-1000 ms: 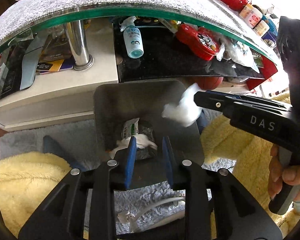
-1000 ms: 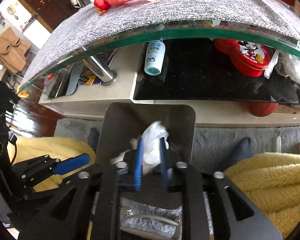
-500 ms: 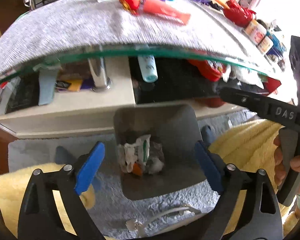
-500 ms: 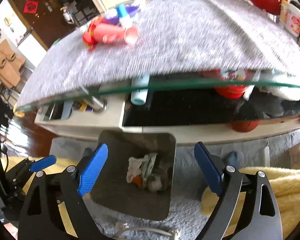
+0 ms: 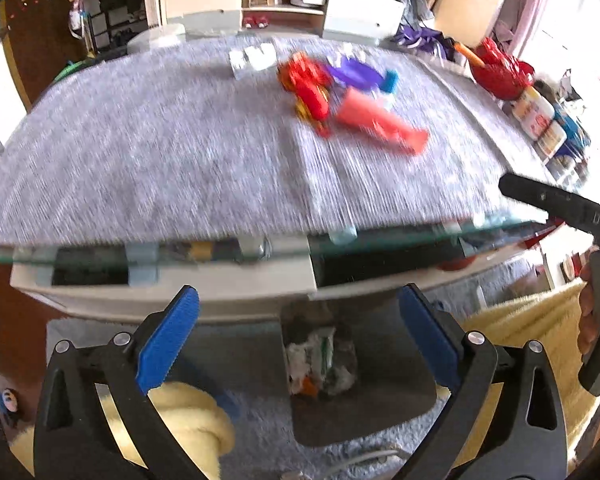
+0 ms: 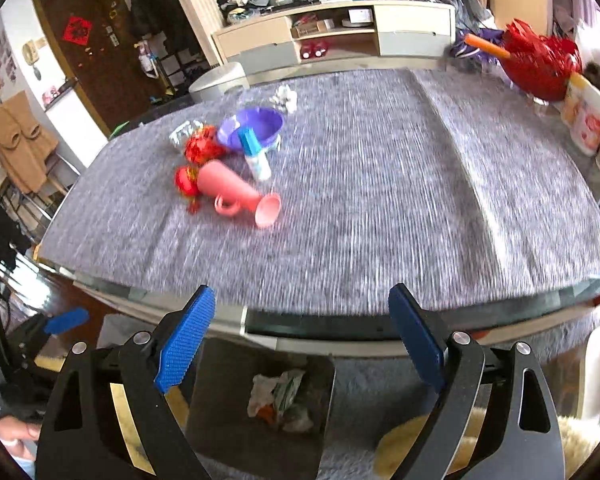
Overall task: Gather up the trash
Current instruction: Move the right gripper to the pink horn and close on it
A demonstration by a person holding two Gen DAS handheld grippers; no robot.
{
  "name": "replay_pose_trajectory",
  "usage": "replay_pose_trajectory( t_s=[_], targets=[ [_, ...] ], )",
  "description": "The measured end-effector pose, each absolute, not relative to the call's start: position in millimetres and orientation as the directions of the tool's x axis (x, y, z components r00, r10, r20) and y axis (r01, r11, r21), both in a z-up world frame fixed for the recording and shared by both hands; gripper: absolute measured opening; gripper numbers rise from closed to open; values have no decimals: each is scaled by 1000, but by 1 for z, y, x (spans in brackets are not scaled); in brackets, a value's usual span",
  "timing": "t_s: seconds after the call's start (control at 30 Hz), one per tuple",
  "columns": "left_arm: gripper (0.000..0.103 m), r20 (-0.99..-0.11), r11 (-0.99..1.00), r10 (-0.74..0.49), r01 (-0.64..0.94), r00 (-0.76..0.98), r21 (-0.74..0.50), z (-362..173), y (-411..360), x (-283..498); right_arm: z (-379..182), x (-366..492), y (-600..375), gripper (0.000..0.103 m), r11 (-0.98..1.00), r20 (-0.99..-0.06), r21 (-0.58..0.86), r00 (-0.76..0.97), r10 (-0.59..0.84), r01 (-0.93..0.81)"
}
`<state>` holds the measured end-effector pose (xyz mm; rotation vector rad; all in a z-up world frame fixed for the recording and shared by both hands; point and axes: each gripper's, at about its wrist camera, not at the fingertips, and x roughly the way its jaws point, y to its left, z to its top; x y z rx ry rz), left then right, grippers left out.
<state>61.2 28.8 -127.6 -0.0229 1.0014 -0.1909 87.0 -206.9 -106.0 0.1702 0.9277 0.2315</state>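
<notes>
A grey trash bin (image 5: 400, 396) stands on the floor below the table edge, with crumpled wrappers and tissue (image 5: 320, 360) inside; it also shows in the right wrist view (image 6: 220, 396). My left gripper (image 5: 300, 340) is open and empty above the bin. My right gripper (image 6: 300, 340) is open and empty, also above the bin. A crumpled white tissue (image 6: 285, 97) lies at the far side of the grey table mat (image 6: 380, 200). Crumpled clear plastic (image 6: 182, 132) lies left of a red ornament.
On the mat lie a pink cup (image 6: 240, 196) on its side, red ornaments (image 6: 200, 148), a purple bowl (image 6: 252, 128) and a small blue-capped bottle (image 6: 256, 156). Red decorations and jars (image 6: 580, 116) line the right edge. Yellow fleece (image 5: 188, 416) flanks the bin.
Both grippers opened; the right let go of the white tissue into the bin. Both then rose from bin level to above the table edge, so the tabletop came into view.
</notes>
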Motion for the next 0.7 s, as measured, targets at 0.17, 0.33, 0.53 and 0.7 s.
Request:
replay_pose_trajectory(
  t_s=[0.17,0.33,0.53,0.7],
  targets=[
    [95,-811,986,-157,141,564,-93,-106,33,84,-105,111,-201,89,960,-771,247,572,279,-136],
    [95,-802,989,-144,120,580,-90,-93,36,113,-105,128,-187,88,952,-768,232,563,305,-199],
    [94,-806,989,-143,117,574,-92,-91,38,144,-112,157,-163,71,936,-777,225,529,340,-271],
    [91,-811,987,-152,122,565,-100,-93,39,166,-115,173,-142,68,924,-778,203,520,352,-323]
  ],
)
